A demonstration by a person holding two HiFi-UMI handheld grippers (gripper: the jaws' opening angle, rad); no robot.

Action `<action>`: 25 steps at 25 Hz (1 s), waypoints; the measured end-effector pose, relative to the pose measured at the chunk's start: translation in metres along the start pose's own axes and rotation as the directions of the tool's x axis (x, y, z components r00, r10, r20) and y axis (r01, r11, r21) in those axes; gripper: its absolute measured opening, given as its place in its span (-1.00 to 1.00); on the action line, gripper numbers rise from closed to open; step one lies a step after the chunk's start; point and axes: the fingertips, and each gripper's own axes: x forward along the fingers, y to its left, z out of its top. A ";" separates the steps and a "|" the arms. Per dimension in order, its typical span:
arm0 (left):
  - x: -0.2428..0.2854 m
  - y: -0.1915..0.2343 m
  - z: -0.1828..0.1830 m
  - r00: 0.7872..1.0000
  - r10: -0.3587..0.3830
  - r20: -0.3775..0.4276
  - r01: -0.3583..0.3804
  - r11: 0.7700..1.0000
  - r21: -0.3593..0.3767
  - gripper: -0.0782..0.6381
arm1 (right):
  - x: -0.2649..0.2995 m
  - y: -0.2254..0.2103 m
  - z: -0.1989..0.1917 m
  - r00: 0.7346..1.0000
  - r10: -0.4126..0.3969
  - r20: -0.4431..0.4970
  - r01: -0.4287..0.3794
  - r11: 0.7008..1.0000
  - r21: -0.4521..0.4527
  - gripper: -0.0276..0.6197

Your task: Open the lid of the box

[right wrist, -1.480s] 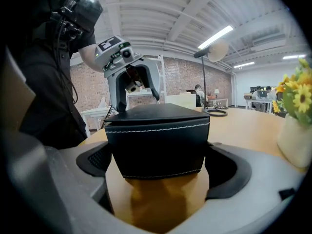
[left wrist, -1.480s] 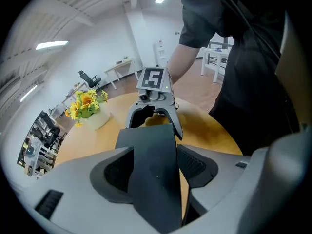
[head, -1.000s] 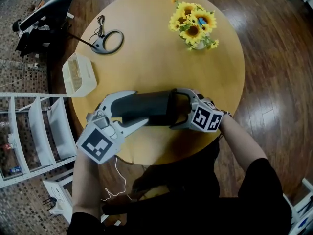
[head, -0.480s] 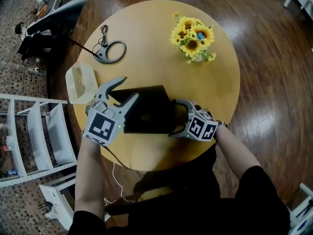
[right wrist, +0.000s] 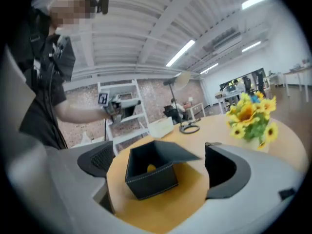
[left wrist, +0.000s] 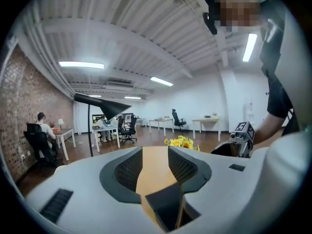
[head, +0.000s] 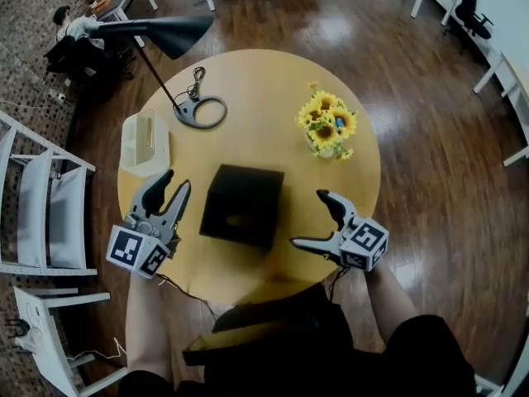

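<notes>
From the head view, a black box [head: 244, 205] sits near the middle of a round wooden table [head: 273, 81], with a bunch of sunflowers [head: 327, 126] further back on the right, a lamp [head: 201, 111] with a ring-shaped foot further back on the left, and a white basket [head: 145, 142] by the left edge. The left gripper [head: 174, 184] is held left of the box and apart from it, pointing away from the person. The right gripper [head: 311, 218] is held right of the box, also apart from it, with its fingers spread wide towards the box. In the left gripper view the jaws are closing with only a strip of bare tabletop between them and nothing gripped; the sunflowers [left wrist: 179, 142] and the other gripper [left wrist: 242, 133] show beyond on the right, and the lamp shade stands up on the left. In the right gripper view the jaws stand wide apart and the box [right wrist: 148, 179] sits on the table ahead of them, touching neither pad. Its lid [right wrist: 171, 151] is raised and tilted back, so the inside shows, with something small and yellow in it. The left gripper [right wrist: 118, 106] shows beyond the box, and the basket and lamp foot lie further back
</notes>
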 end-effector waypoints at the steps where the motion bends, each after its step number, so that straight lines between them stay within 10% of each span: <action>1: -0.014 0.003 0.006 0.999 0.025 0.042 -0.023 0.999 -0.037 -0.31 | -0.012 -0.004 0.021 0.998 -0.026 0.058 0.024 0.999 0.022 0.88; 8: -0.127 0.017 0.030 0.940 0.229 0.254 -0.180 0.963 -0.203 -0.40 | -0.075 -0.018 0.127 0.922 -0.147 0.357 0.151 0.988 0.018 -0.01; 14: -0.189 0.018 0.011 0.893 0.350 0.283 -0.262 0.916 -0.304 -0.40 | -0.068 -0.009 0.153 0.897 -0.183 0.403 0.218 0.975 -0.042 -0.76; 25: -0.199 -0.007 -0.016 0.853 0.434 0.290 -0.331 0.879 -0.344 -0.52 | -0.056 0.003 0.132 0.906 -0.265 0.330 0.295 0.955 -0.042 -0.91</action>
